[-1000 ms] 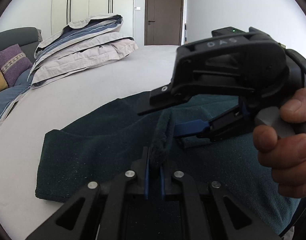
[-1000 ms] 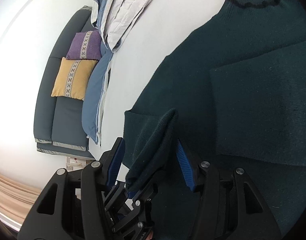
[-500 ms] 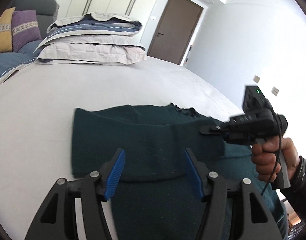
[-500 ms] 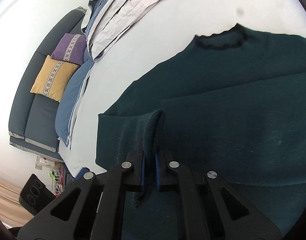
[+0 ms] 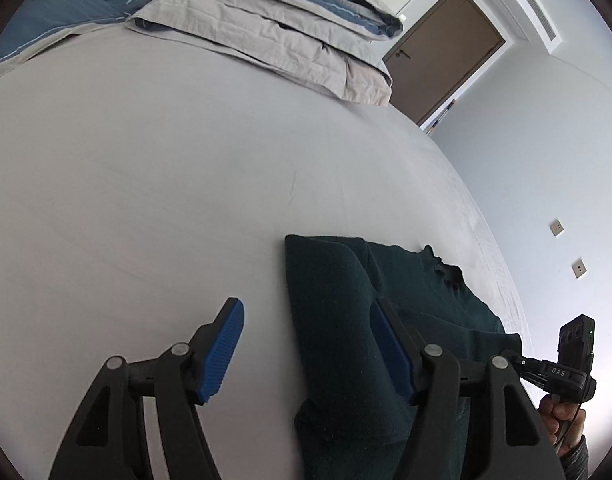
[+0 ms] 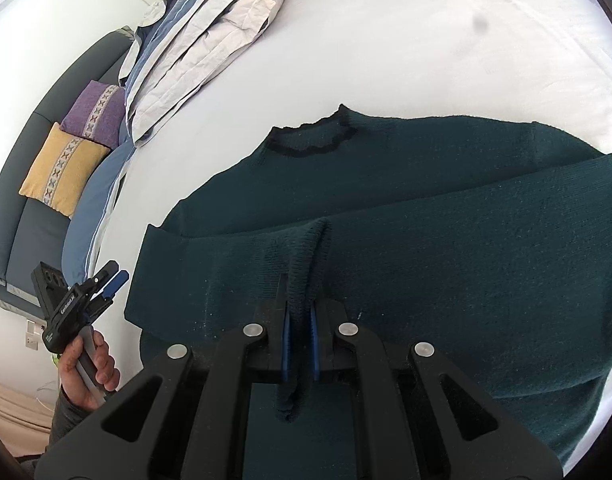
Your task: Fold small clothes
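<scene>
A dark green knit sweater lies flat on the white bed, its black-trimmed collar toward the pillows. One sleeve lies folded across the body. My right gripper is shut on the sleeve cuff, which stands up in a pinched ridge between the blue pads. My left gripper is open and empty, raised above the sweater's left edge. It also shows at the left of the right wrist view, off the sweater.
A stack of folded grey and blue bedding lies at the head of the bed. A dark sofa with a yellow cushion and a purple cushion stands beside it. A brown door is behind the bed.
My left gripper let go of the sleeve, opened and drew back to the left, off the sweater. My right gripper shut on the cuff and has carried it across the body.
</scene>
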Tool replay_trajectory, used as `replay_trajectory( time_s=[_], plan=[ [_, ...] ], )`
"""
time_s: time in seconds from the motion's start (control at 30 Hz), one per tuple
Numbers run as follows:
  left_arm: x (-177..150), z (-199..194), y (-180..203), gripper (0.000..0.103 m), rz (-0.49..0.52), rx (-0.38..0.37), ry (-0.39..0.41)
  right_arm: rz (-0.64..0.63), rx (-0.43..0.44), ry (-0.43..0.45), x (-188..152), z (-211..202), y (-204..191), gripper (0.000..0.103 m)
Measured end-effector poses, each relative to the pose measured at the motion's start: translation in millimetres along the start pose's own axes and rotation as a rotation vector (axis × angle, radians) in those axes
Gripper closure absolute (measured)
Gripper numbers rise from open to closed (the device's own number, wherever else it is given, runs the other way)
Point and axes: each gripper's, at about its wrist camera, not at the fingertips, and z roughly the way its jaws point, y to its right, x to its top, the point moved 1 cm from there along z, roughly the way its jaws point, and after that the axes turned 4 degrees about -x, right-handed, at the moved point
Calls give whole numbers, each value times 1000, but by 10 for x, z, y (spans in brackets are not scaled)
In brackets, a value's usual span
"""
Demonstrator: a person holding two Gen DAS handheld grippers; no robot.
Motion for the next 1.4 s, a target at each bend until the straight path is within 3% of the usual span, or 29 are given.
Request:
replay_trajectory(
  time_s=[0.17, 0.33, 0.4, 0.67, 0.87, 1.1, 1.27, 1.4],
  plan=[
    [51, 299, 113, 36, 15, 22, -57, -5, -32, 9, 53, -3, 141, 97],
    [43, 477, 48, 59, -26, 41, -98, 4, -66, 32, 4, -55, 288, 97],
    [42, 525, 56, 75, -11, 55, -105, 11, -73, 27, -26, -34, 324, 97],
    [68, 586, 7, 92, -10, 79, -97, 45, -103, 20, -115, 95, 478, 97],
    [46, 625, -30, 94, -14, 93, -73, 92, -112, 37, -136, 194, 629, 97],
    [9, 490, 21, 90, 0, 94, -50, 187, 32, 71, -239, 57, 763, 95],
    [-108, 382, 125, 78, 50, 123, -48, 122, -28, 71, -355, 13, 636, 95],
    [-200, 422, 147, 77, 103, 154, -73, 109, -87, 60, -350, 52, 662, 95]
  ],
)
